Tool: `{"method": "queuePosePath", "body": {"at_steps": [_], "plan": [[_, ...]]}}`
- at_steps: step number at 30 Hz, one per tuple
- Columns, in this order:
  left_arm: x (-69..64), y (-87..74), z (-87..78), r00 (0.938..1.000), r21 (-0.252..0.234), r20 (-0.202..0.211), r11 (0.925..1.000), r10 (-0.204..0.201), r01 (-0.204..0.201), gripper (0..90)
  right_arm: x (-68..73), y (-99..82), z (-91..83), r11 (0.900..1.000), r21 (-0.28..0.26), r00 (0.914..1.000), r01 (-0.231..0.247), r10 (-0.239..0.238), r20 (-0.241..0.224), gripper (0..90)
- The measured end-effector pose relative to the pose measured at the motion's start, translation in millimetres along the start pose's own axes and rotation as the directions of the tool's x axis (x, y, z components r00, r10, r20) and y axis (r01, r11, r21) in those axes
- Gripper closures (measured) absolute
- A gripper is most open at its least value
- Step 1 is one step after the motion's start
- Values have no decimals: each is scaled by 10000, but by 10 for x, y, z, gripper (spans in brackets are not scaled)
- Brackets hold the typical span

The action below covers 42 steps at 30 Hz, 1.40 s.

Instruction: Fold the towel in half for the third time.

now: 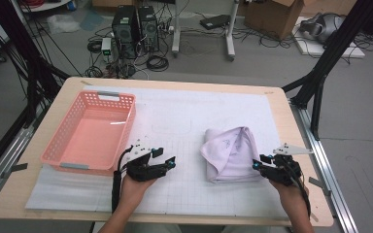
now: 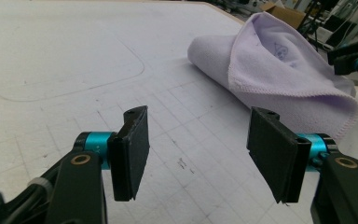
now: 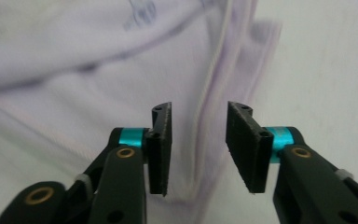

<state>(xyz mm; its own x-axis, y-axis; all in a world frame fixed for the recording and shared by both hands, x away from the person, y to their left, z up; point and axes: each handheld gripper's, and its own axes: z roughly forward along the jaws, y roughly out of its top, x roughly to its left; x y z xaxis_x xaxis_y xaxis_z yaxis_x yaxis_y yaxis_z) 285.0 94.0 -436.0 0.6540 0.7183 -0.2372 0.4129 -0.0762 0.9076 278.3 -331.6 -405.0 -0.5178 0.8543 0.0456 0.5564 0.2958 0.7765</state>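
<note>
A folded lilac cloth (image 1: 230,154) lies on the white mat, right of centre. My right gripper (image 1: 258,162) sits at the cloth's right edge with its jaws open. In the right gripper view the cloth (image 3: 98,70) lies just beyond the right gripper (image 3: 199,140), and a hemmed fold runs through the gap without the pads pressing it. My left gripper (image 1: 171,162) rests on the mat left of the cloth, pointing toward it. The left gripper (image 2: 198,154) stands open over bare mat, with the cloth (image 2: 279,70) farther ahead.
A pink plastic basket (image 1: 90,132) stands at the left of the table, close behind the left hand. The white gridded mat (image 1: 184,116) covers most of the wooden tabletop. Black frame posts rise at both sides, and the floor beyond holds cables and computers.
</note>
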Motion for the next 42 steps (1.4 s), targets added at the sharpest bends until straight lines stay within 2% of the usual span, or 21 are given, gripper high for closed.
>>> {"method": "queuePosePath", "body": {"at_steps": [3, 6, 8, 11, 15, 16, 18, 19, 20, 21, 24, 29, 32, 34, 36, 38, 40, 42], "plan": [[4, 1, -2, 10000, -17, 0, 10000, -27, 27, 391, 78, 165, 89, 9987, -326, 9984, 389, -402, -402, 548], [2, 0, -1, 10000, -16, 22, 10000, 28, -28, 391, 144, 352, 263, 9966, -300, 9937, 765, -786, -795, 524], [-2, -3, 3, 10000, 2, 54, 10000, 39, -39, 391, 205, 468, 390, 9950, -168, 9905, 987, -998, -946, 523], [-5, -9, 8, 10000, 72, 61, 10000, 51, -51, 391, 313, 614, 597, 9930, -31, 9829, 1184, -1176, -1419, 523], [-5, -13, 11, 10000, 103, 60, 9999, 60, -60, 392, 435, 718, 855, 9881, 414, 9754, 1482, -1392, -1708, 530], [-8, -16, 14, 10000, 104, 59, 9999, 35, -35, 391, 451, 724, 906, 9870, 544, 9748, 1510, -1395, -1742, 550], [-6, -19, 17, 10000, 156, 67, 9999, 54, -55, 392, 473, 710, 1023, 9760, 1173, 9699, 1835, -1603, -1835, 683], [-6, -20, 17, 10000, 156, 66, 9999, 49, -50, 391, 472, 692, 1056, 9728, 1391, 9687, 1854, -1571, -1919, 768], [-5, -21, 17, 10000, 150, 67, 9999, 60, -61, 392, 465, 687, 1047, 9744, 1338, 9691, 1807, -1532, -1932, 838], [-3, -21, 14, 10000, 163, 52, 9998, 75, -75, 391, 459, 681, 1014, 9767, 1146, 9693, 1817, -1583, -1879, 852], [1, -23, 17, 10000, 187, 27, 9998, 52, -53, 391, 443, 658, 856, 9802, 596, 9699, 1887, -1765, -1678, 859], [0, -20, 14, 10000, 168, 32, 9999, 30, -31, 392, 326, 563, 559, 9853, -294, 9764, 1683, -1707, -1326, 859], [-2, -20, 14, 10000, 136, 28, 9999, 27, -27, 392, 193, 428, 378, 9900, -428, 9848, 1341, -1380, -1059, 859], [-3, -20, 15, 10000, 152, 22, 9999, 18, -18, 392, 99, 327, 321, 9935, -295, 9885, 1097, -1122, -1018, 851], [-5, -19, 14, 10000, 136, 28, 9999, 34, -35, 392, 3, 201, 273, 9970, -73, 9917, 766, -770, -1034, 780], [-3, -18, 15, 10000, 133, 12, 9999, 24, -24, 392, -74, 110, 212, 9994, -98, 9946, 333, -341, -983, 698], [-3, -19, 20, 10000, 128, 1, 9999, 8, -8, 392, -115, 98, 133, 9990, -452, 9957, -50, 8, -928, 619], [-5, -19, 27, 10000, 134, 8, 9999, 27, -27, 392, -105, 186, 80, 9962, -856, 9948, -133, 45, -1014, 564]]}}
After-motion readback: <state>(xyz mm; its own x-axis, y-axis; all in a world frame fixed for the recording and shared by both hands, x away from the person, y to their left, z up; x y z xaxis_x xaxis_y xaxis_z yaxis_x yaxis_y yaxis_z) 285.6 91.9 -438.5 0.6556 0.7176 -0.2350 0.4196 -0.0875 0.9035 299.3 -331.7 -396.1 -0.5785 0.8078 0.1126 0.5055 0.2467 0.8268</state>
